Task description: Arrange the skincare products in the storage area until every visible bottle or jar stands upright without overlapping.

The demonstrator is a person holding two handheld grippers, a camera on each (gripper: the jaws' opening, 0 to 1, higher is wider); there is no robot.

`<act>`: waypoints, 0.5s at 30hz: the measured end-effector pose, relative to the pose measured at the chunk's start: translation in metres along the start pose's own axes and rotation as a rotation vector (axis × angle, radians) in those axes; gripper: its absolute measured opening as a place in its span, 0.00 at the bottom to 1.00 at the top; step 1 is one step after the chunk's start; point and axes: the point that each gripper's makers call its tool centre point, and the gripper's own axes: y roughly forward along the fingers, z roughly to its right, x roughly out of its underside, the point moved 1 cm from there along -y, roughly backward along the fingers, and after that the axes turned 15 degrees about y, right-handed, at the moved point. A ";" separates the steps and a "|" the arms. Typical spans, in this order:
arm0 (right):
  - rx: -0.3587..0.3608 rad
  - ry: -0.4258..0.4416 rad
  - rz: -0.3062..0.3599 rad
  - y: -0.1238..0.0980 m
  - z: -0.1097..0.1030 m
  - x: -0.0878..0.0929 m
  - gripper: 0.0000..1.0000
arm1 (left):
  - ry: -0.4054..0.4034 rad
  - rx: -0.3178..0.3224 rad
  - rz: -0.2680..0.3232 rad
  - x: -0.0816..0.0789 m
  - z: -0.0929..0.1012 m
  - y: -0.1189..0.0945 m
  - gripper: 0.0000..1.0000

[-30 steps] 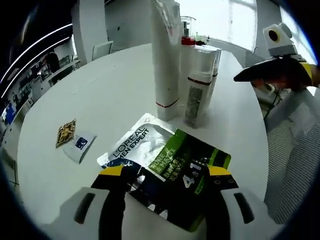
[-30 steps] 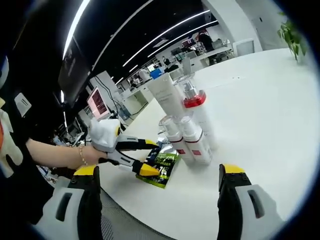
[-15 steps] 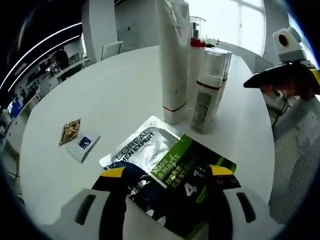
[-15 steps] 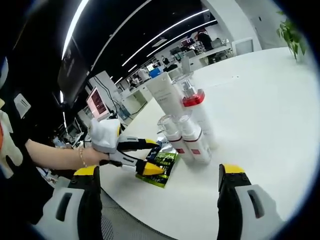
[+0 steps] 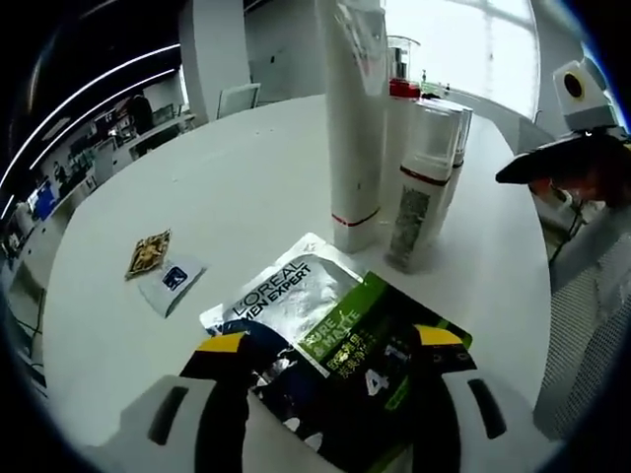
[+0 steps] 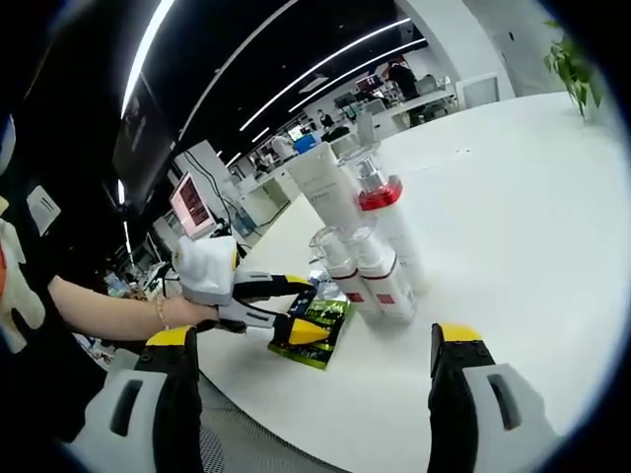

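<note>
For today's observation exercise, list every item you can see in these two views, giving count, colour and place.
Table: one, white, round, under everything.
Tall tube: one, white with red band, upright mid-table.
Pump bottle: one, red collar, clear cap, upright behind the tube.
Small bottles: two, white with clear caps, upright beside the tube.
Mask sachet: one, silver, black and green, flat at the table edge.
Small sachets: two, gold and white, flat, apart from the rest.
Plant: one, green, far edge.
Left gripper: yellow-tipped, open over the mask sachet.
Right gripper: yellow-tipped, open, empty.
</note>
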 end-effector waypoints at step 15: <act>-0.001 -0.011 -0.007 0.000 -0.001 0.001 0.97 | -0.026 0.034 -0.017 0.003 0.006 -0.002 0.64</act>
